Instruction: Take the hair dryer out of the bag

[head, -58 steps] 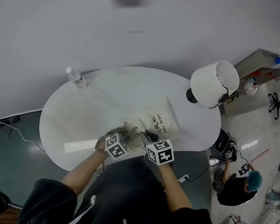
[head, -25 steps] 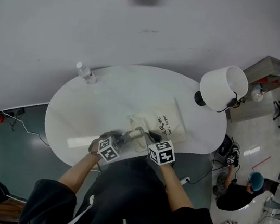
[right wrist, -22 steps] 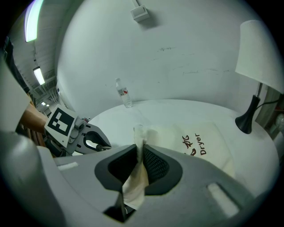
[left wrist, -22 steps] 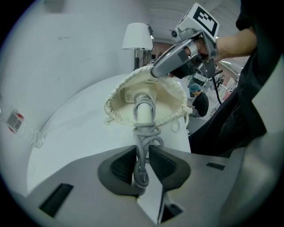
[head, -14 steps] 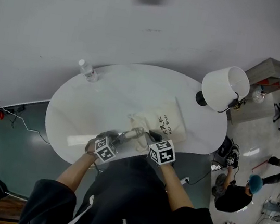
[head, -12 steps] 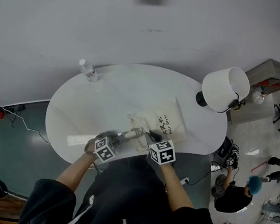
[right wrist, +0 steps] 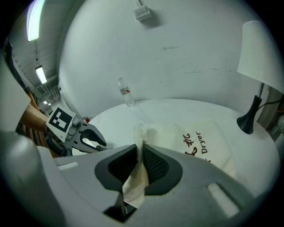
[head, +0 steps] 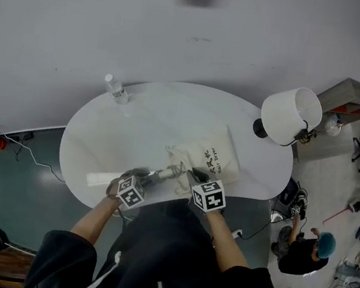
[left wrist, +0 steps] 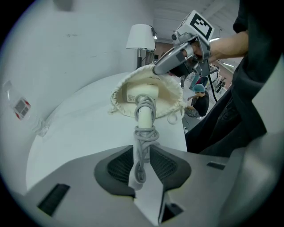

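A cream drawstring bag with dark print lies on the white oval table. Its mouth faces my left gripper. The white hair dryer sticks handle-first out of that mouth, its head still inside. Grey cord is wound round the handle. My left gripper is shut on the cord and handle end; its jaws have just been opening a little, with the cord still between the pads. My right gripper is shut on a fold of the bag's rim, and shows at the bag's right.
A clear water bottle stands at the table's far left edge. A lamp with a white shade stands at the far right. The person's dark-clothed body is against the near edge. People and clutter are on the floor at right.
My left gripper has moved a little left along the near edge with the dryer's handle, so more of the handle shows outside the bag. The right gripper has held still.
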{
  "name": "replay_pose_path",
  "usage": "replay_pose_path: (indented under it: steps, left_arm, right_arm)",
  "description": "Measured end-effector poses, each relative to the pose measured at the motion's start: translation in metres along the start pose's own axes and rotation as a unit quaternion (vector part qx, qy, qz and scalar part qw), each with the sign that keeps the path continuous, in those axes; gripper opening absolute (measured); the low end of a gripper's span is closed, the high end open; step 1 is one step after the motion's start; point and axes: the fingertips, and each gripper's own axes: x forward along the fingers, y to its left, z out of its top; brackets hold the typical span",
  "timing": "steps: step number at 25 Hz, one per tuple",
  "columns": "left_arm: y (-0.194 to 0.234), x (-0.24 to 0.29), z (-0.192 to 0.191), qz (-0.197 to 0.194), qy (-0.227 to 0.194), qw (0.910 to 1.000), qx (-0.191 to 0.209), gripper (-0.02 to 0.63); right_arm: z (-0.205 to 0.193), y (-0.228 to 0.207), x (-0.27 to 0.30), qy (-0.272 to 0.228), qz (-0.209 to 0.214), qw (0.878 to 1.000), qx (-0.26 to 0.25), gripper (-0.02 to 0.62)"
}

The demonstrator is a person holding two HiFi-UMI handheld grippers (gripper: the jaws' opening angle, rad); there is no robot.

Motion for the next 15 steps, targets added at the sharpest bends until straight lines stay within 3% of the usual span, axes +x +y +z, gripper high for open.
replay_pose_path:
  steps: [15]
  left_arm:
    - [-0.004, 0.0, 0.056, -0.007, -0.033, 0.9992, -0.018, 0.163]
  right_arm:
    - [0.0, -0.001, 0.0, -0.001, 0.008, 1.0, 0.002, 0.044]
